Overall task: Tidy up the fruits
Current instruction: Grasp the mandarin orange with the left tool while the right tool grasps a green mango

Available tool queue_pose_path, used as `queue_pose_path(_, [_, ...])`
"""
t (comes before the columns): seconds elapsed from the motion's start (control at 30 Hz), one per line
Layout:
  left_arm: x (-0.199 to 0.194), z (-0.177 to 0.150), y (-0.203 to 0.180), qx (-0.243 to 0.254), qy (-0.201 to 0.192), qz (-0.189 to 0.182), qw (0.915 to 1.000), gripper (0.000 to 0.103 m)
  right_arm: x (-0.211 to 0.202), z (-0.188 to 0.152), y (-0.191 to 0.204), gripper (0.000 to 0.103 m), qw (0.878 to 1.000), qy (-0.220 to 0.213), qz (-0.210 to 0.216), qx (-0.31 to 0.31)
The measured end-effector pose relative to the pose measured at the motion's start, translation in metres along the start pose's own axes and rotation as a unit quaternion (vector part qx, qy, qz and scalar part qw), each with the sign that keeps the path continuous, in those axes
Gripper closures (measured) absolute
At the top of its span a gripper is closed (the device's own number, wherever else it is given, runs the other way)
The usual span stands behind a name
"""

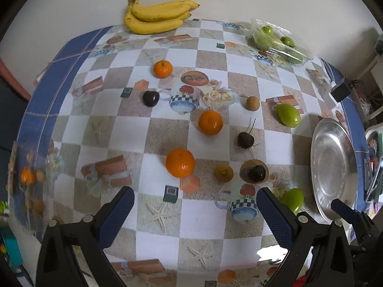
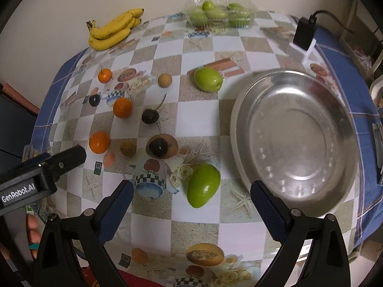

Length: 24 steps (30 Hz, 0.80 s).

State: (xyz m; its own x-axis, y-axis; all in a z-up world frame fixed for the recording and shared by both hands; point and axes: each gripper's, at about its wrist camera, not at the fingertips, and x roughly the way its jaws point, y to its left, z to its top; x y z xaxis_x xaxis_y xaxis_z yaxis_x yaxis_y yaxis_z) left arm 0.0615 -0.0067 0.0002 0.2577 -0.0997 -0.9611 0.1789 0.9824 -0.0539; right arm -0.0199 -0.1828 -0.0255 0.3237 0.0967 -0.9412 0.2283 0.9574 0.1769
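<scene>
The left gripper [image 1: 195,209] hovers above the near edge of the table [image 1: 165,224], level, its jaws spread wide with nothing between them; the right gripper [image 2: 191,202] hangs the same way beside it, jaws spread and holding nothing, with a green fruit [image 2: 203,185] lying on the cloth between its fingers' lines. At the far left corner of the table a bunch of bananas [image 1: 155,15] lies with its long axis along the far edge, stems to the left, tips to the right. Three oranges [image 1: 180,166] sit spread from the far left toward the near middle, well apart from one another. Three dark cherries can be counted: one near the far orange [image 1: 151,98], one with its stem pointing up toward the far edge [image 1: 245,140], and one resting on a printed brown picture in the cloth [image 1: 256,173]. Two small brown round fruits show, one near the middle [image 1: 223,172] and one farther back [image 1: 252,103]. Two loose green fruits lie on the right half: the near one has its long axis running from the near left to the far right, and the farther one [image 2: 207,79] lies roughly crosswise. At the far edge a clear plastic box [image 2: 221,14] holds more green fruits, too crowded to count. A metal plate [image 2: 296,141] fills the right side, and a black charger [image 2: 305,33] stands at the far right corner.
</scene>
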Motion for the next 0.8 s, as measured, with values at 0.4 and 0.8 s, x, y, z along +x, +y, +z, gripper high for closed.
queue_pose_path(0.4, [0.032,0.026,0.018,0.024,0.042,0.017,0.9987,0.013,0.032,0.003,-0.011,0.036,0.998,0.049,-0.019,0.04])
queue_pose_path(0.8, [0.069,0.036,0.022,-0.003,0.085,-0.018,0.9962,0.035,0.05,0.007,-0.006,0.053,0.996,0.071,-0.028,0.044])
